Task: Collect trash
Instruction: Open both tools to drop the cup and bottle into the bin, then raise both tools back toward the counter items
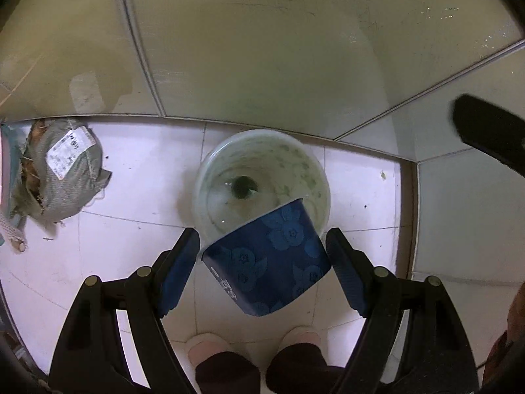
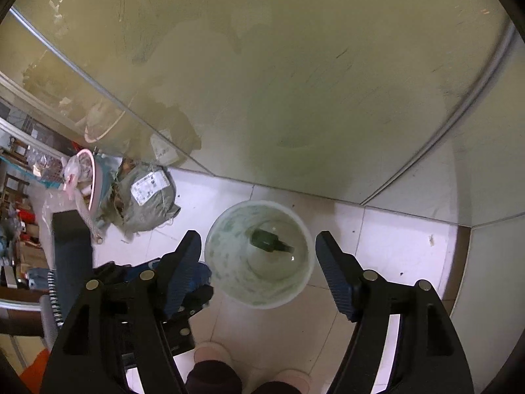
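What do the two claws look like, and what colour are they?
Each claw, left and right, is a black frame of angled arms joined by round brass-coloured pins. Its two flat fingers wear dark blue pads with a fine ribbed texture. In the right wrist view a coiled metal spring shows beside the left claw.

White floor tiles (image 1: 137, 177) meet grimy glass panels (image 1: 262, 49).

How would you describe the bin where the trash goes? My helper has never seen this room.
Find the corner where the glossy beige wall panels meet the white tiled floor. There stands a round, translucent white plastic bucket, open-topped, with a dark green bottle inside. The grey sack with a paper label beside it is soft and tied.
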A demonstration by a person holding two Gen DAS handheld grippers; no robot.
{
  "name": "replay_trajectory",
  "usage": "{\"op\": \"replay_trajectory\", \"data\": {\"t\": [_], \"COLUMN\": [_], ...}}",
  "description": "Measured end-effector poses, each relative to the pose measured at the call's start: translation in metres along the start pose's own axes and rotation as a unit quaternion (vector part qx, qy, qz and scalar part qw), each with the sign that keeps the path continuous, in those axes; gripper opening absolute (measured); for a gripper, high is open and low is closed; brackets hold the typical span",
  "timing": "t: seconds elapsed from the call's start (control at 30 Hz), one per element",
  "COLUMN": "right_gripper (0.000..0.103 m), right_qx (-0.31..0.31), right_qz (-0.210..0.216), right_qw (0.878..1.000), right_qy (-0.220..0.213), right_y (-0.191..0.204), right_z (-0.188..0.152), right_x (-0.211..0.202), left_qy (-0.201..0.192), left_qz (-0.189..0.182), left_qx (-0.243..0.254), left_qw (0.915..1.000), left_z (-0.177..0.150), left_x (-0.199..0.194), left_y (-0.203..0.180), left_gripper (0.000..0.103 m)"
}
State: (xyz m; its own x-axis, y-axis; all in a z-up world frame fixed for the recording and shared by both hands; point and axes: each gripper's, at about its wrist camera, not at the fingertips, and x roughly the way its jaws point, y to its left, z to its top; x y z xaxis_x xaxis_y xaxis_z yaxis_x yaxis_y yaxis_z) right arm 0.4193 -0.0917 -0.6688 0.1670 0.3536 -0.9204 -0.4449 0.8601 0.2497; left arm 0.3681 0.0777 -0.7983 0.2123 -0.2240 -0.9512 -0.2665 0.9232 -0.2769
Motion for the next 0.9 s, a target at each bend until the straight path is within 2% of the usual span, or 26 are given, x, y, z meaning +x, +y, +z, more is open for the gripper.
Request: {"op": "replay_trajectory", "data": {"t": [0.2, 0.33, 0.47, 0.63, 0.8, 0.9], "right_gripper": [0.069, 0.069, 0.069, 0.069, 0.069, 0.069], "right_qx": [0.030, 0.036, 0.036, 0.039, 0.038, 0.034], "right_qz": [0.007, 0.000, -0.015, -0.024, -0.030, -0.035], "right_qw": [0.999, 0.998, 0.998, 0.997, 0.995, 0.994], "right_qy": [-0.027, -0.044, -0.052, -0.060, -0.084, -0.102], "right_y": [-0.014, -0.014, -0.010, 0.003, 0.024, 0.038], "right_z": [0.000, -0.001, 0.000, 0.007, 0.020, 0.028], "right_x": [-0.026, -0.044, -0.070, -0.116, -0.191, -0.243], "left_qy": [0.006, 0.005, -0.008, -0.044, -0.089, -0.123], "left_qz": [-0.032, -0.018, -0.002, 0.018, 0.038, 0.051], "left_qx": [0.014, 0.029, 0.027, 0.028, 0.028, 0.038], "left_qw": [0.9994, 0.9994, 0.9996, 0.9985, 0.9949, 0.9903], "left_z": [0.012, 0.014, 0.014, 0.014, 0.021, 0.025], "left_x": [0.010, 0.003, -0.034, -0.123, -0.228, -0.305], "left_y": [-0.015, -0.022, -0.028, -0.039, -0.054, -0.070], "left_gripper": [0.079, 0.079, 0.079, 0.079, 0.079, 0.079]}}
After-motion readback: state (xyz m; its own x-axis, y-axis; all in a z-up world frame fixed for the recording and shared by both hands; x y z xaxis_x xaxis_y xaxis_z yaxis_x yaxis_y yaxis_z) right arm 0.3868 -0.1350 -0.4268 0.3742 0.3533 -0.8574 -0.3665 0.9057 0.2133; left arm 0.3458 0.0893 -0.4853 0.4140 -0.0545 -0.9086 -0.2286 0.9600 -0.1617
